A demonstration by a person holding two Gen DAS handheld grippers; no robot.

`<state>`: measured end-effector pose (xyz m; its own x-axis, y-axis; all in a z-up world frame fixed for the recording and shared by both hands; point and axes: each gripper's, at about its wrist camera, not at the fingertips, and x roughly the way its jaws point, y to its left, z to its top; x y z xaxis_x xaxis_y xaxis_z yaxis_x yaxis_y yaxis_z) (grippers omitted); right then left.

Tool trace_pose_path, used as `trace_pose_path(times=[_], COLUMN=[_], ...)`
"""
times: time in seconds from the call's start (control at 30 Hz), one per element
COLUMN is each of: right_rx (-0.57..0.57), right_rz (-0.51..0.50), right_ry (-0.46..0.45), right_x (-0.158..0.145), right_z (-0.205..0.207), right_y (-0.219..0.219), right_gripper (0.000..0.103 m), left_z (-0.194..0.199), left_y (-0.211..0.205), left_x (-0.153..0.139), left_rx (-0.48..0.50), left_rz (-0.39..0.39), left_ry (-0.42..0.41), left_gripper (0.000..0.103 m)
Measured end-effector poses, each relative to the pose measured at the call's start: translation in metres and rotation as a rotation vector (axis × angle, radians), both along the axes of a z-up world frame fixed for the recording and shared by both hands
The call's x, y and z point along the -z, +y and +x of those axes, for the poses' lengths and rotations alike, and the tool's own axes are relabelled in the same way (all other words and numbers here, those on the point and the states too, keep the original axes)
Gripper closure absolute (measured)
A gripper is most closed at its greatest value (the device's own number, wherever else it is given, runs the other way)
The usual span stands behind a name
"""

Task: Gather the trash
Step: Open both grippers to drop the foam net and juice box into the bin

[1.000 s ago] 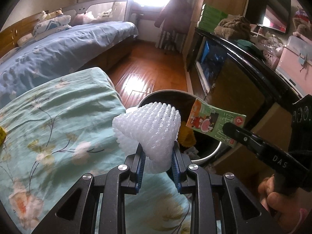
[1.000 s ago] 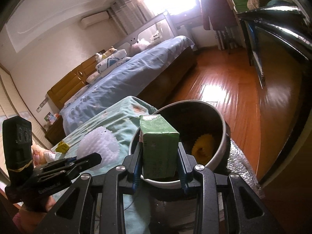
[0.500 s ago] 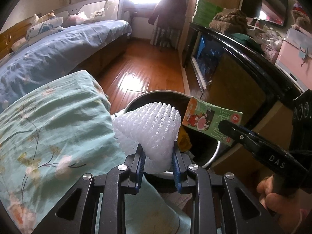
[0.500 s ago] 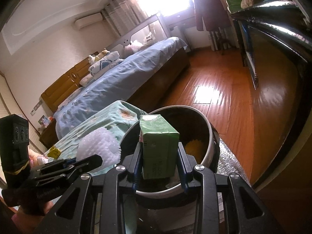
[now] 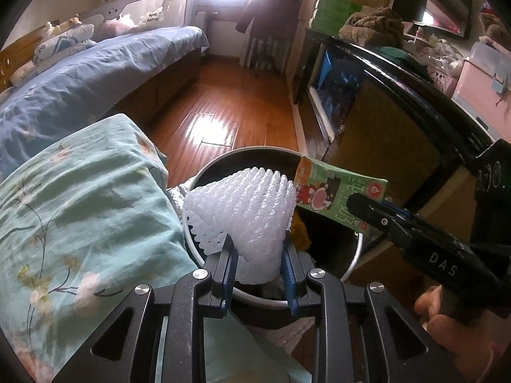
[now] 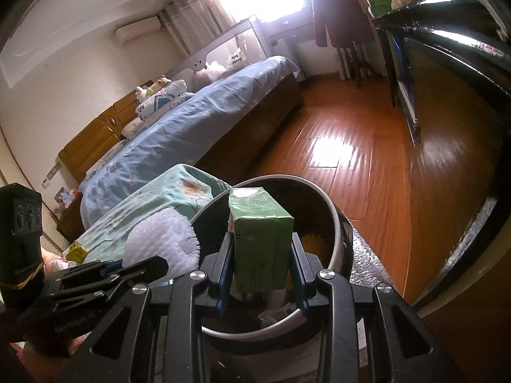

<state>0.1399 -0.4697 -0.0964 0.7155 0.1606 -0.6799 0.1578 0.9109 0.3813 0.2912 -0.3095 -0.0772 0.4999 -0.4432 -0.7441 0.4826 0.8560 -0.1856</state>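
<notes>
left wrist view: the left gripper (image 5: pixel 258 265) is clamped on a white foam fruit net (image 5: pixel 242 210) over the trash bin (image 5: pixel 220 166); the carton's cartoon face shows. right wrist view: the right gripper (image 6: pixel 260 274) grips a green drink carton (image 6: pixel 260 242) above the bin, yellow scrap (image 6: pixel 314 245) inside.

At the centre of the frame the right tool (image 6: pixel 260 274) is gripping a green carton (image 6: pixel 260 242) above a round bin (image 6: pixel 338 223). At lower left the left tool (image 6: pixel 134 266) is holding white foam netting (image 6: pixel 163 242) beside the bin's rim.
</notes>
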Motion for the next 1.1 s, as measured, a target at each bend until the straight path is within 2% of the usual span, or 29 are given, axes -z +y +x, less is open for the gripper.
trace_pose_path(times=[0.33,0.37,0.43,0.53,0.6,0.8,0.97,1.03,1.1], right_rx=[0.011,0.01,0.015,0.023,0.027,0.032,0.022,0.013,0.0], right_rz=[0.008,0.014,0.027,0.039,0.037,0.045,0.061,0.062,0.063], right_ry=[0.025,0.03,0.034,0.031,0.024,0.012,0.013,0.011,0.008], right_x=[0.005,0.006,0.006,0.004,0.001,-0.002,-0.004,-0.005,-0.007], right_z=[0.009,0.01,0.01,0.009,0.006,0.0,-0.004,-0.006,-0.007], right_y=[-0.007,-0.008,-0.01,-0.011,-0.01,-0.006,0.0,0.006,0.014], right_gripper=[0.07,0.07,0.067,0.064,0.058,0.052,0.051,0.047,0.032], left_z=[0.005,0.005,0.005,0.001,0.001,-0.007,-0.016,-0.022,-0.028], left_y=[-0.012,-0.013,-0.012,-0.009,-0.006,0.008,0.025,0.038,0.052], left_x=[0.0,0.0,-0.001,-0.003,-0.002,-0.004,-0.009,-0.011,-0.011], left_rx=[0.017,0.018,0.019,0.01,0.007,-0.004,-0.023,-0.047,-0.074], left_rz=[0.009,0.009,0.008,0.003,-0.001,-0.029,-0.042,-0.053,-0.067], left_ry=[0.011,0.011,0.016,0.007,0.012,0.019,0.008,0.004,0.001], left_gripper=[0.077,0.074,0.06,0.048,0.048,0.048,0.047,0.047,0.045])
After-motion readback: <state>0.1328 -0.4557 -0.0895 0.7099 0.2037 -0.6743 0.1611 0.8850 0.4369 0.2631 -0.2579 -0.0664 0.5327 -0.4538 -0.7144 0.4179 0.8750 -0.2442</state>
